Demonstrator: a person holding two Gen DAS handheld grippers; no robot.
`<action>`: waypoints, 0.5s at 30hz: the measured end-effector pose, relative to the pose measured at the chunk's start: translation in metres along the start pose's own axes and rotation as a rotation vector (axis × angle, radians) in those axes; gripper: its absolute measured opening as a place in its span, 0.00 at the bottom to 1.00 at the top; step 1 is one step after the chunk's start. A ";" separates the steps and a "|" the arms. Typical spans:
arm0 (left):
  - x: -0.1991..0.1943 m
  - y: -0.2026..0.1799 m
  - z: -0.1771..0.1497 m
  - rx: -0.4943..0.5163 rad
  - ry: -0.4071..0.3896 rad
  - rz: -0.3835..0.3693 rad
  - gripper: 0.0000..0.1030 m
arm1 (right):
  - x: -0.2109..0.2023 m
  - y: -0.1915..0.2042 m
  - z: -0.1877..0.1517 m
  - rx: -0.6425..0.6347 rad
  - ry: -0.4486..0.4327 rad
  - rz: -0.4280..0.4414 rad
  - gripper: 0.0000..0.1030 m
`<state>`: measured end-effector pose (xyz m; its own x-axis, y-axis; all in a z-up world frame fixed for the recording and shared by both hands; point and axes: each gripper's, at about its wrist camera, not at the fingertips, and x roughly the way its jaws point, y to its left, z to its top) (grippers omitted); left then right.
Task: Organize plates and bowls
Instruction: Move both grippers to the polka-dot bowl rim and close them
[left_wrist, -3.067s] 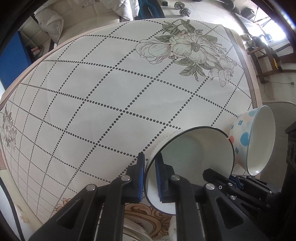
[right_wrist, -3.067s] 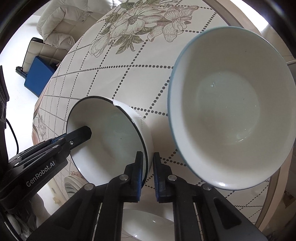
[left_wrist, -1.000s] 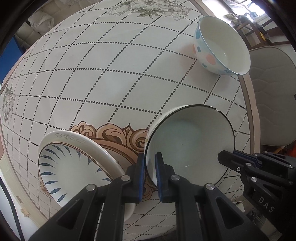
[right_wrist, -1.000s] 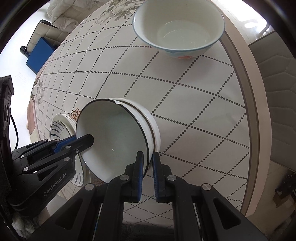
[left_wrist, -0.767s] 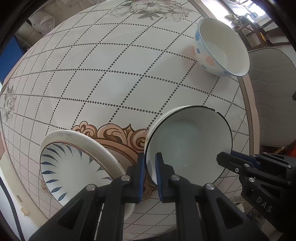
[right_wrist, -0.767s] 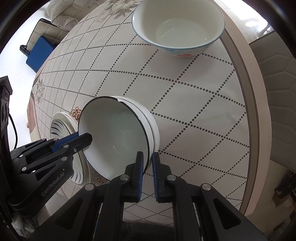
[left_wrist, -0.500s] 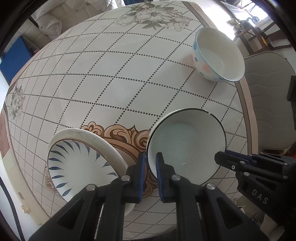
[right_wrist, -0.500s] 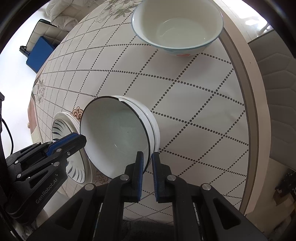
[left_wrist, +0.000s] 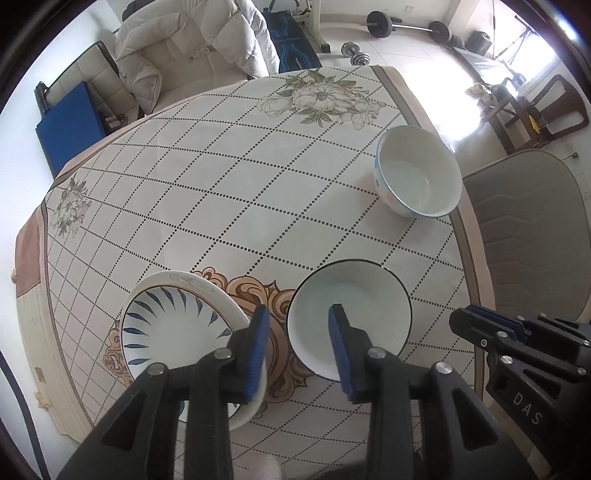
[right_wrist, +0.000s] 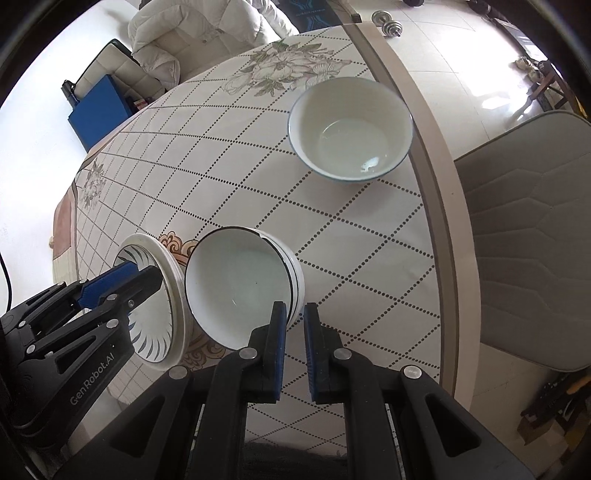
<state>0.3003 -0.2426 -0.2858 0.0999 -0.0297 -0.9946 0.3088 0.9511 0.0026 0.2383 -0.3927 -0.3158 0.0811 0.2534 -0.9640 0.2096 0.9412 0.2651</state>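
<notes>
A white bowl with a thin black rim (left_wrist: 351, 314) (right_wrist: 236, 280) sits nested on other white bowls near the table's front edge. My left gripper (left_wrist: 297, 326) is open, its jaws astride the bowl's near left rim, holding nothing. My right gripper (right_wrist: 293, 321) has a narrow gap between its jaws, just off the stack's right rim, holding nothing. A blue-patterned plate (left_wrist: 173, 332) (right_wrist: 155, 302) lies to the left of the stack. A bowl with coloured dots and a blue rim (left_wrist: 417, 177) (right_wrist: 351, 125) stands at the far right.
The round table (left_wrist: 221, 177) has a checked cloth with flowers. A grey padded chair (left_wrist: 535, 236) (right_wrist: 528, 236) stands off its right edge. A sofa, a blue box and weights lie on the floor beyond the table.
Both grippers held the black-rimmed bowl by its rim. They set it on the stack and let go: the left jaws opened wide, the right jaws parted slightly. Both pulled back and up.
</notes>
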 end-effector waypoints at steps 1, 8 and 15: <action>0.000 -0.001 0.004 0.000 0.006 -0.009 0.44 | -0.005 -0.002 0.002 0.003 -0.008 -0.008 0.17; 0.007 -0.011 0.043 -0.003 0.001 -0.046 0.76 | -0.018 -0.028 0.027 0.045 -0.048 -0.017 0.66; 0.030 -0.033 0.098 0.035 0.033 -0.063 0.76 | -0.001 -0.068 0.070 0.146 -0.048 -0.011 0.77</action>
<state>0.3858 -0.3055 -0.3051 0.0481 -0.0786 -0.9957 0.3463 0.9364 -0.0572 0.2927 -0.4725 -0.3309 0.1235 0.2290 -0.9656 0.3495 0.9006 0.2583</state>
